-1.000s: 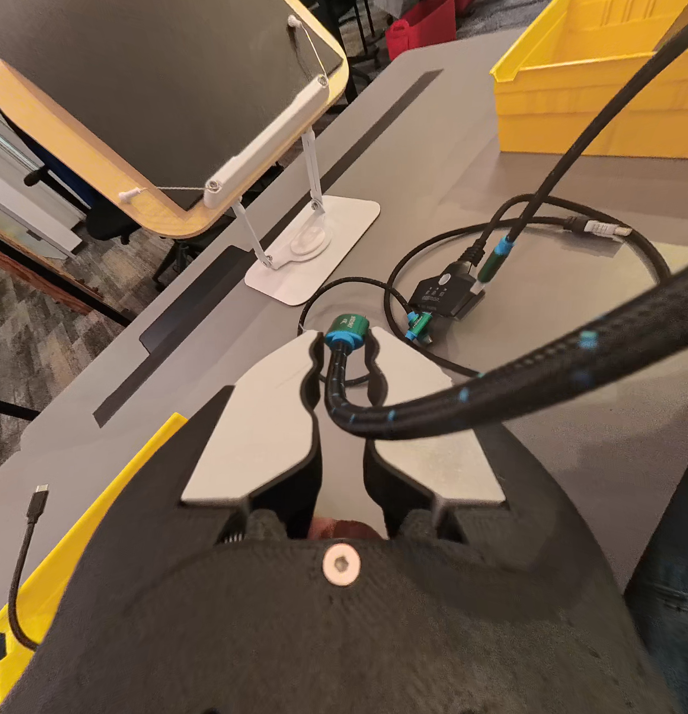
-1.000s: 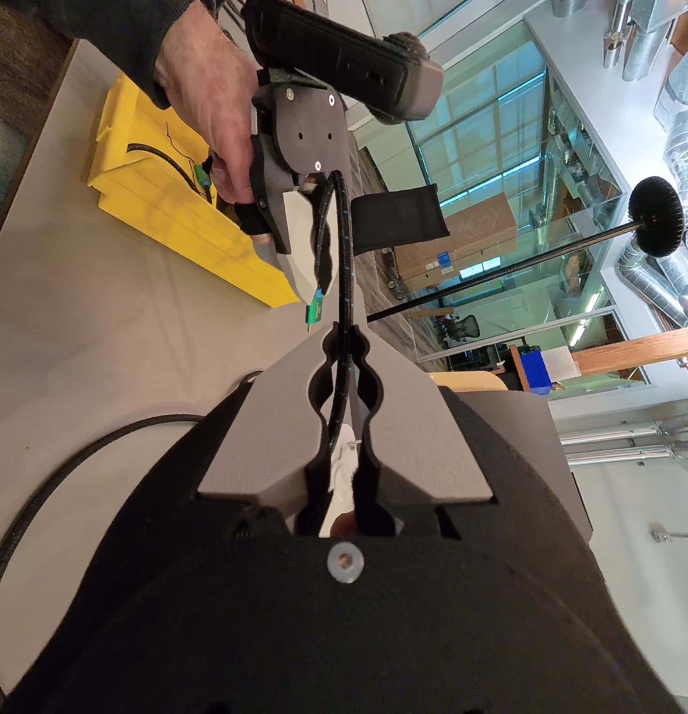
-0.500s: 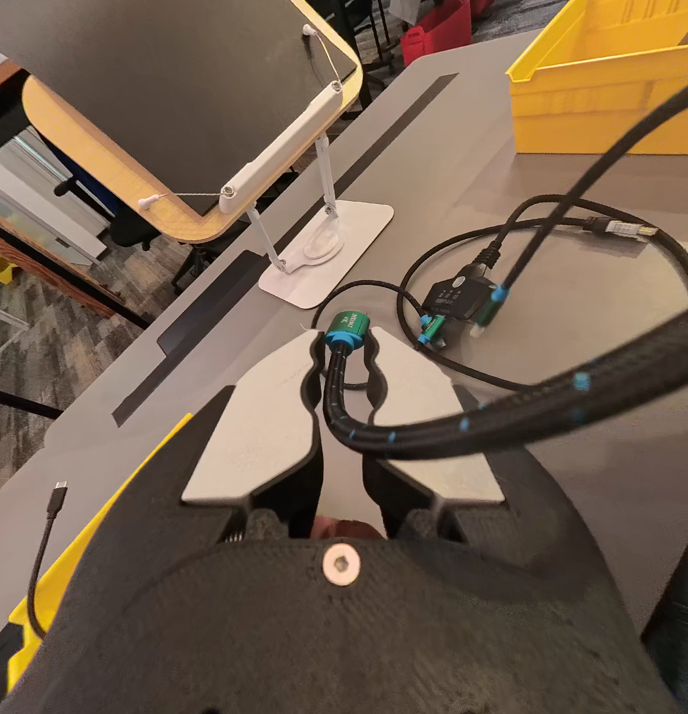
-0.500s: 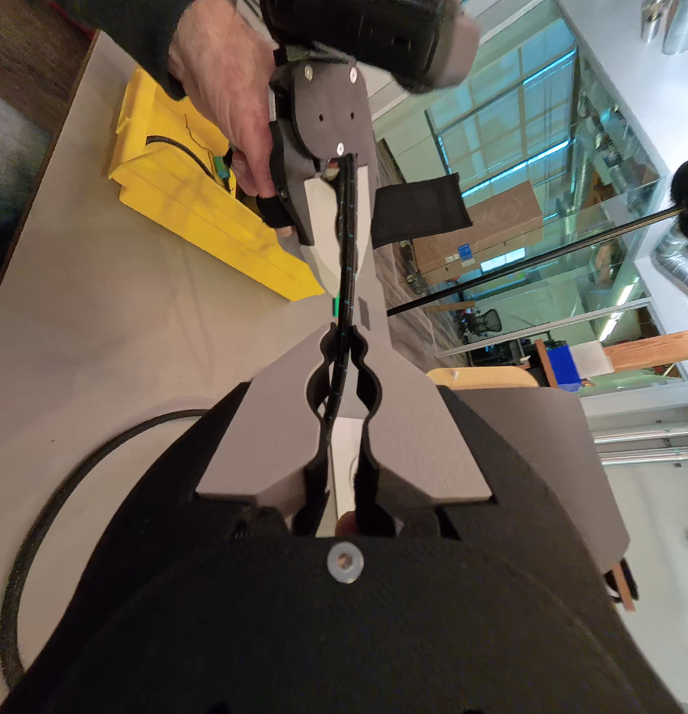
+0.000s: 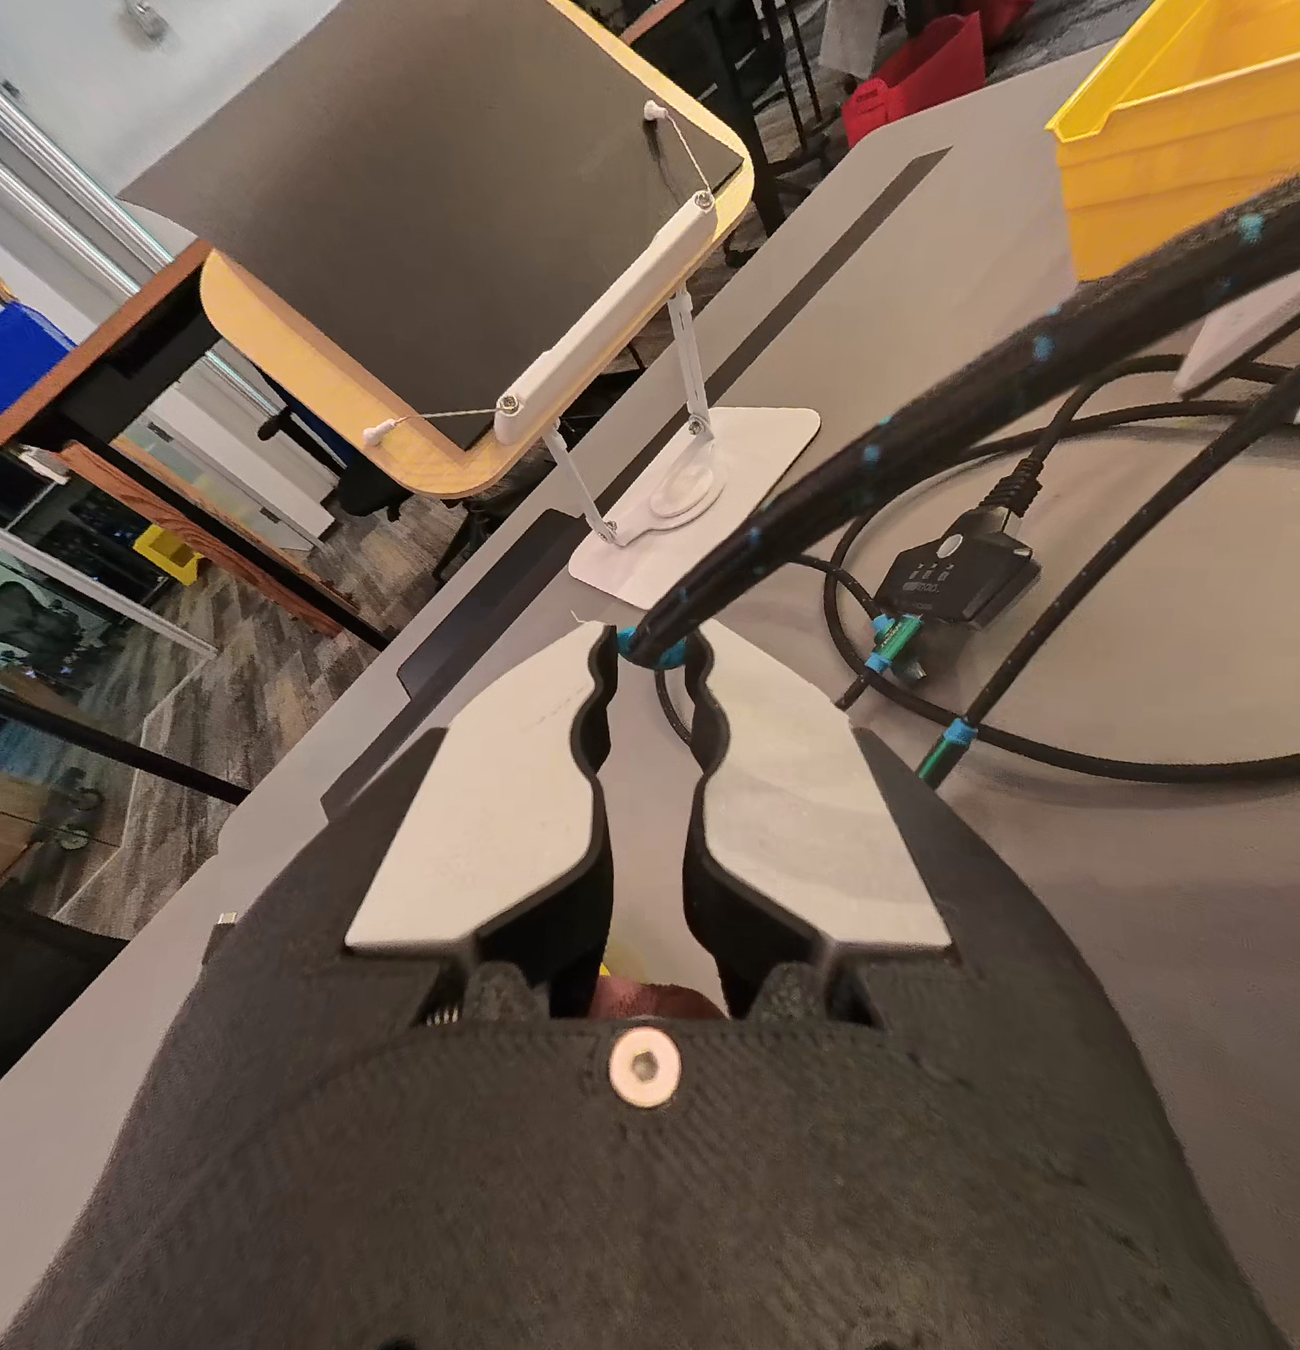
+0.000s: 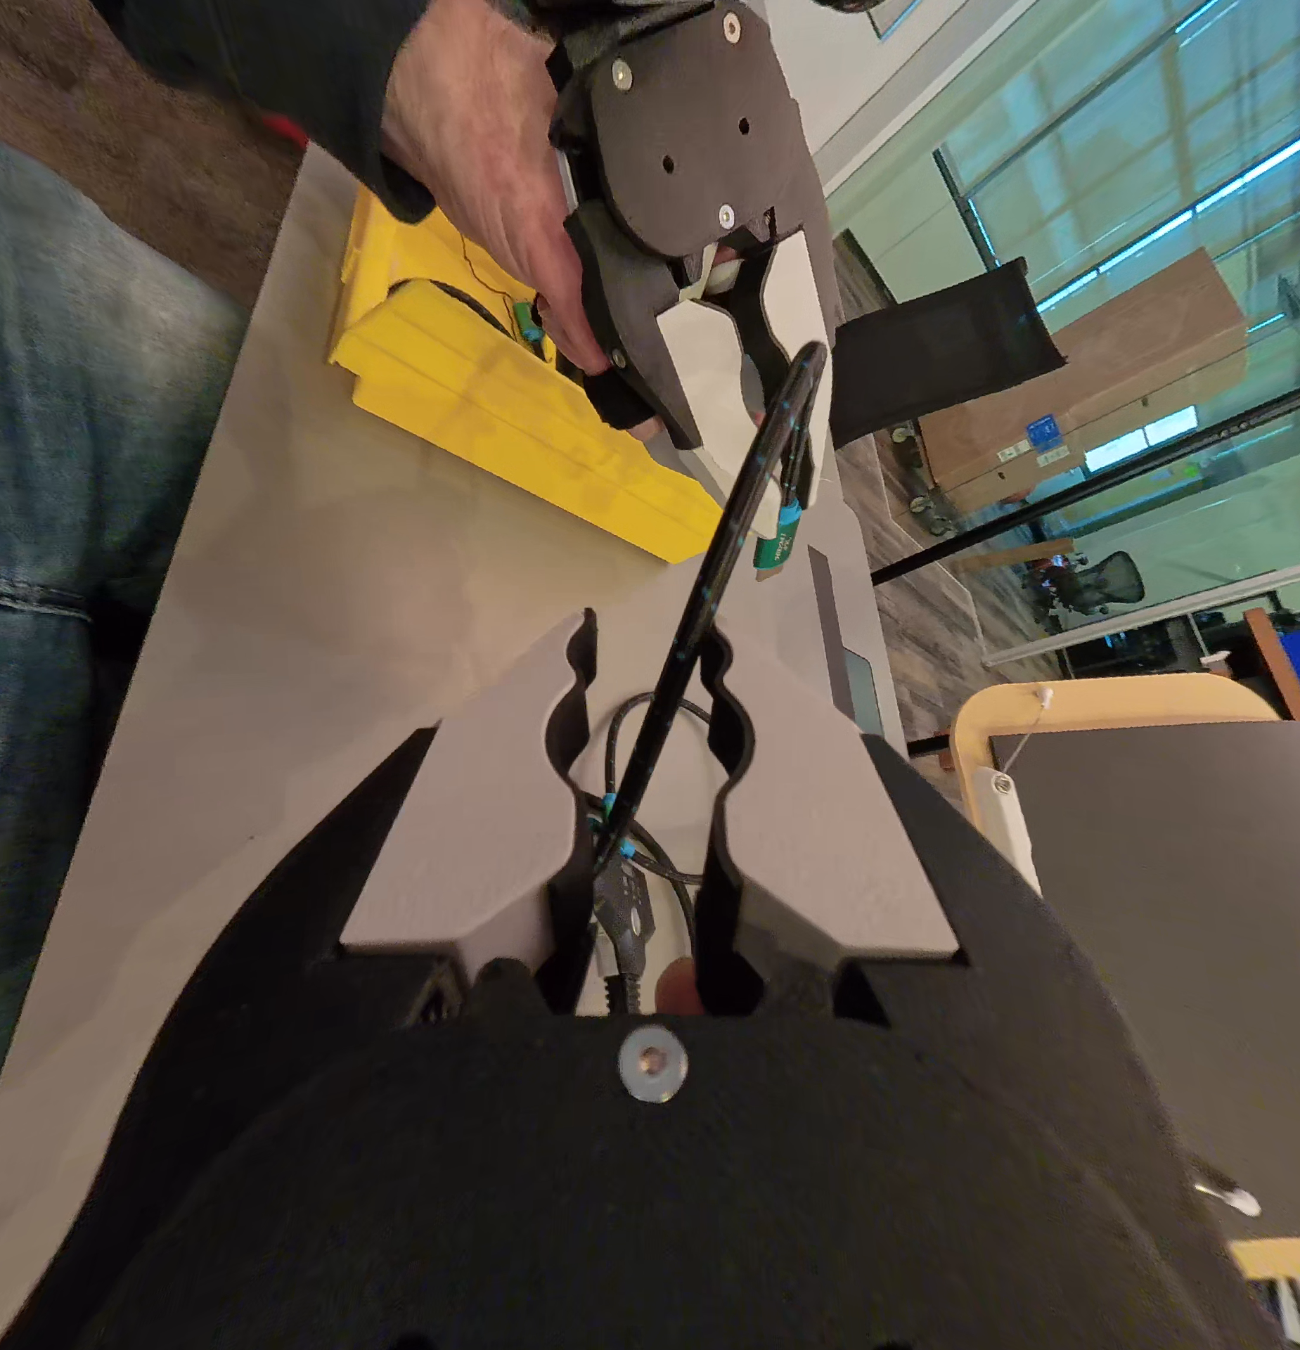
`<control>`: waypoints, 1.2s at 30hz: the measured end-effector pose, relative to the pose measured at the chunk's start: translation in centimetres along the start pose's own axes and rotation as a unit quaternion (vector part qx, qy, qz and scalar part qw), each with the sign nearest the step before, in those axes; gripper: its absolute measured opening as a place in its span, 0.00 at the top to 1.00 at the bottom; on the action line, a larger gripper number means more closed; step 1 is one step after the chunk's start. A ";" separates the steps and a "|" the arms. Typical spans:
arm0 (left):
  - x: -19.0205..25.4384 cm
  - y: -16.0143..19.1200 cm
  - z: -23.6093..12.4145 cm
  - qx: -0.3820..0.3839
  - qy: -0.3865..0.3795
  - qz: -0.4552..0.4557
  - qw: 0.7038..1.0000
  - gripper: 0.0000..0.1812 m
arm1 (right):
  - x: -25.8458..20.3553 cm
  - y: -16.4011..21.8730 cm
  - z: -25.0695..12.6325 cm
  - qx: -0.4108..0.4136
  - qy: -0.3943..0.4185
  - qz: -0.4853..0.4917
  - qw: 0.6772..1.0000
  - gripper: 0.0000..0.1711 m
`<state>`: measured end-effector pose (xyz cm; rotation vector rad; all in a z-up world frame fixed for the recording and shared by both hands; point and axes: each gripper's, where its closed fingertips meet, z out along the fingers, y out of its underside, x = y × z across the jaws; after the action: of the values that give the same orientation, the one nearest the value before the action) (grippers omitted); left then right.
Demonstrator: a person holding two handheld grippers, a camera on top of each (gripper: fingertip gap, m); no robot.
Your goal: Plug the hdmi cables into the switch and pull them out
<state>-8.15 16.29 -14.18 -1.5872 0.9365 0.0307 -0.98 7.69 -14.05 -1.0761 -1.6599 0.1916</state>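
Observation:
My left gripper [image 5: 652, 646] is shut on the blue collar of a black braided HDMI cable [image 5: 924, 409], which runs up and to the right. In the right wrist view the left gripper [image 6: 774, 475] holds that cable with its green plug [image 6: 777, 544] hanging below the fingertips. My right gripper [image 6: 650, 628] is open, and the cable [image 6: 734, 497] passes loosely between its fingers. The black switch [image 5: 953, 577] lies on the grey table with a black cable in its far end. A loose green plug [image 5: 899, 635] lies beside it. Another green plug [image 5: 939, 760] hangs near my left gripper's right finger.
A yellow bin [image 5: 1180, 146] stands at the far right of the table, another [image 6: 500, 409] under the person's hand [image 6: 486, 146]. A dark board on a white stand [image 5: 698, 497] stands behind the switch. Black cable loops [image 5: 1070, 760] lie around the switch. My hands' fingertips stand some 11 cm from each other.
My right gripper has opened and let go of the cable, and now points down at the switch. The left gripper has tilted up, so the cable now leads forward from its tips.

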 end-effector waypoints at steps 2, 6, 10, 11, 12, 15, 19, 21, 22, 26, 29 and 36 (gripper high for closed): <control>-0.2 -0.5 -0.1 0.013 -0.008 -0.007 1.000 0.93 | -0.1 -0.2 -0.1 0.004 -0.004 0.000 1.000 0.82; -0.4 -0.9 -0.3 0.025 -0.018 -0.012 0.999 0.95 | -0.2 -0.7 -0.2 0.017 -0.007 0.011 1.000 0.79; -0.2 -0.9 -0.2 0.024 -0.022 -0.005 0.999 0.95 | -0.1 -1.7 -0.5 0.046 -0.016 0.042 0.998 0.81; -0.2 -1.0 -0.2 0.025 -0.024 -0.002 0.999 0.95 | 0.1 -1.9 -0.6 0.050 -0.017 0.055 0.997 0.81; -0.1 -1.1 -0.2 0.025 -0.026 0.001 0.999 0.95 | 0.2 -2.2 -0.6 0.055 -0.020 0.069 0.996 0.80; -0.1 -1.3 -0.1 0.023 -0.045 0.028 0.998 0.95 | 1.2 -3.0 -0.6 0.068 -0.011 0.118 0.991 0.77; 0.5 -2.0 -0.1 0.016 -0.073 0.082 0.994 0.95 | 2.4 -3.6 0.0 0.062 0.006 0.166 0.984 0.76; 1.0 -2.4 -0.1 0.012 -0.089 0.112 0.990 0.95 | 2.7 -3.8 0.6 0.055 0.009 0.185 0.981 0.80; 1.2 -2.5 -0.1 0.007 -0.094 0.121 0.988 0.95 | 2.9 -3.7 0.8 0.049 0.013 0.187 0.981 0.84; 1.4 -2.5 -0.1 0.002 -0.102 0.124 0.987 0.95 | 3.6 -3.2 0.8 0.029 0.046 0.157 0.986 0.97; 1.5 -2.5 0.0 0.005 -0.097 0.122 0.988 0.95 | 3.7 -2.9 0.3 0.021 0.057 0.132 0.989 1.00; 1.9 -2.9 -0.1 0.008 -0.104 0.143 0.984 0.95 | 3.2 -3.5 0.2 0.024 0.042 0.128 0.991 1.00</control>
<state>-5.27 15.00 -12.72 -1.3929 0.9874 0.3820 -3.03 8.04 -9.76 -1.2424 -1.4324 0.3455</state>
